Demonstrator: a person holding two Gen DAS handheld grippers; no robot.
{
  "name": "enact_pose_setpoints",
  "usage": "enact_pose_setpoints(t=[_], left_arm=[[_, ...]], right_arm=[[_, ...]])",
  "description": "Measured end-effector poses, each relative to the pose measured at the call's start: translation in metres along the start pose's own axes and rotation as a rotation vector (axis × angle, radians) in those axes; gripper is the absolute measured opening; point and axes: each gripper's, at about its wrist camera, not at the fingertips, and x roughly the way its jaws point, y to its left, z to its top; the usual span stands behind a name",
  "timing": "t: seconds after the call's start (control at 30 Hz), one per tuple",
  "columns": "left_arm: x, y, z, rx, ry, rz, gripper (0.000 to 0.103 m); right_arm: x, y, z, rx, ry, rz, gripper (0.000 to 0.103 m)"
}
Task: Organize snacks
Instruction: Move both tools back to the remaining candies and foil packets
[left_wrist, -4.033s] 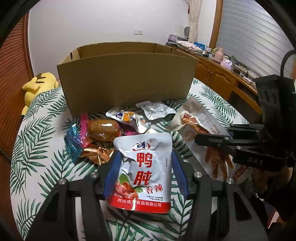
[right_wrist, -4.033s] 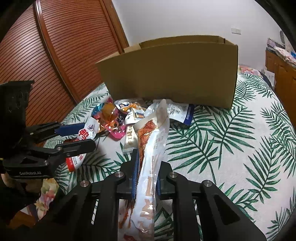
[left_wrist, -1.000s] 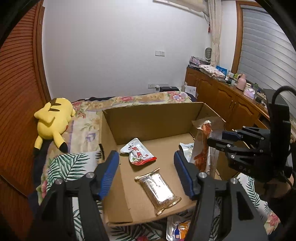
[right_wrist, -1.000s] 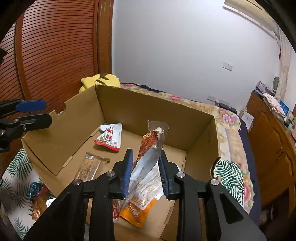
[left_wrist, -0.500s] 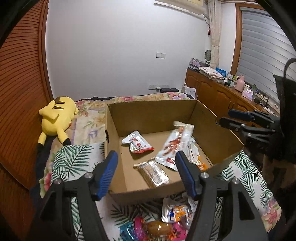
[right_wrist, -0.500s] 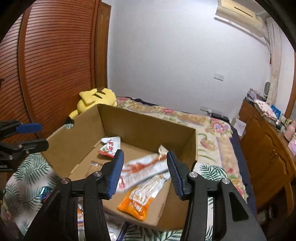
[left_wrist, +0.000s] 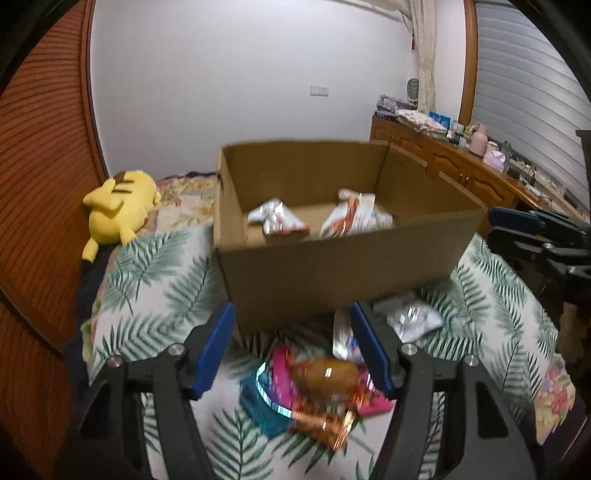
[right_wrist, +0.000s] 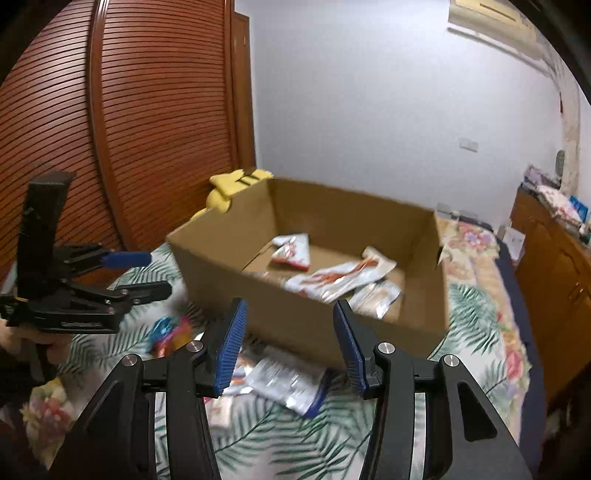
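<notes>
Leaf-print bed (left_wrist: 155, 280) carries cardboard box (left_wrist: 332, 273) and loose snack packets (left_wrist: 317, 387).

No text can be read in either view — the printing on the silver-and-red snack pouches (right_wrist: 291, 253) in the brown cardboard box (right_wrist: 295, 314) is blurred, and the pale lettering on the black left gripper (right_wrist: 147, 271) body is too small.

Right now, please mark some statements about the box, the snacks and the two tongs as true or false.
1. The cardboard box holds several snack packets. True.
2. The left tongs grip a packet. False: they are open with nothing between the pads.
3. Some snacks lie outside the box on the leaf-print cloth. True.
4. The right tongs hold a long packet. False: they are open and hold nothing.
5. The yellow plush toy sits in the box. False: it lies beside it.
</notes>
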Motion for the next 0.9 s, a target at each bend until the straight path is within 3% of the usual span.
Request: enact_pose_setpoints(t=[0.5,0.9], left_arm=[[0.022,0.015,-0.080,-0.069,0.124,0.021,0.066],[0.025,0.018,-0.084,-0.106,0.129,0.010,0.066]], right_arm=[[0.050,0.042,-0.072,0.027,0.185,0.101,0.045],[0.079,0.055,-0.083,0.009,0.271,0.066,0.039]])
